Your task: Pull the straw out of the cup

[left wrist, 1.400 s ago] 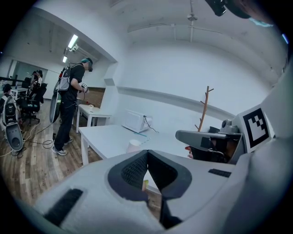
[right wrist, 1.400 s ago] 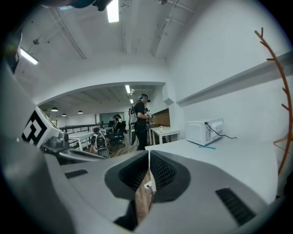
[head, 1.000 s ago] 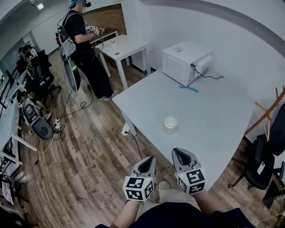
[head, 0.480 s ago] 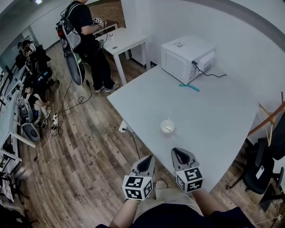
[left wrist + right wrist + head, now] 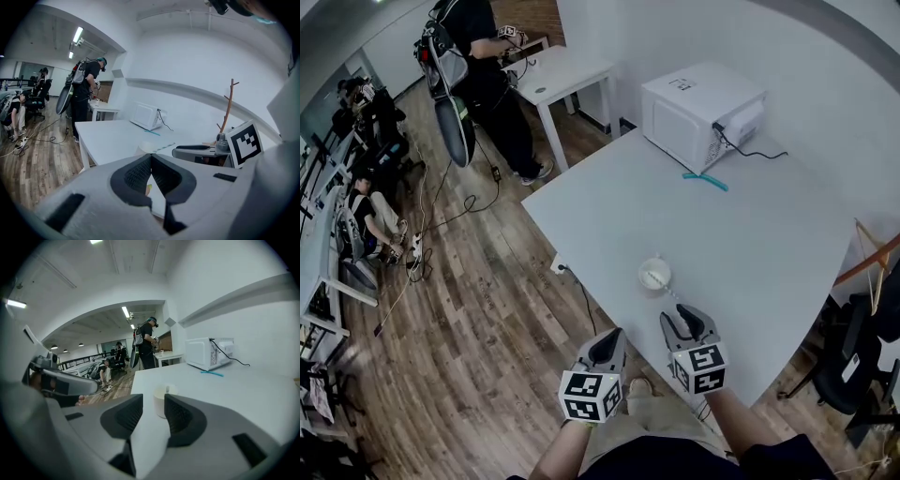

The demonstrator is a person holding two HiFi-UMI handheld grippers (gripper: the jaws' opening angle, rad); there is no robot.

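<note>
This is a big open office with a wooden floor [image 5: 487, 309], cables trailing over it, and 1 person [image 5: 478, 66] in dark clothes standing at a small white table [image 5: 572, 84] further off. The long white table [image 5: 750, 234] in front is flat, smooth and nearly bare. A white microwave [image 5: 698, 112] stands at its far edge with a teal strip [image 5: 705, 180] just beside it, and the cup [image 5: 655, 275] stands alone towards the near edge. The right gripper [image 5: 685, 319] is near the cup but apart from it. Its 2 jaws have just been opening and stand spread, nothing between them. The left gripper [image 5: 612, 336] hangs beyond the table's edge, jaws pressed together on nothing. The straw [image 5: 165, 147] sits in the cup, leaning over the rim towards the right gripper. I'd judge the reach is the step in hand. Best to pinch the straw above the rim, clear of the cup wall, and draw it along its own lean, since a light cup may tip or slide on that top.
</note>
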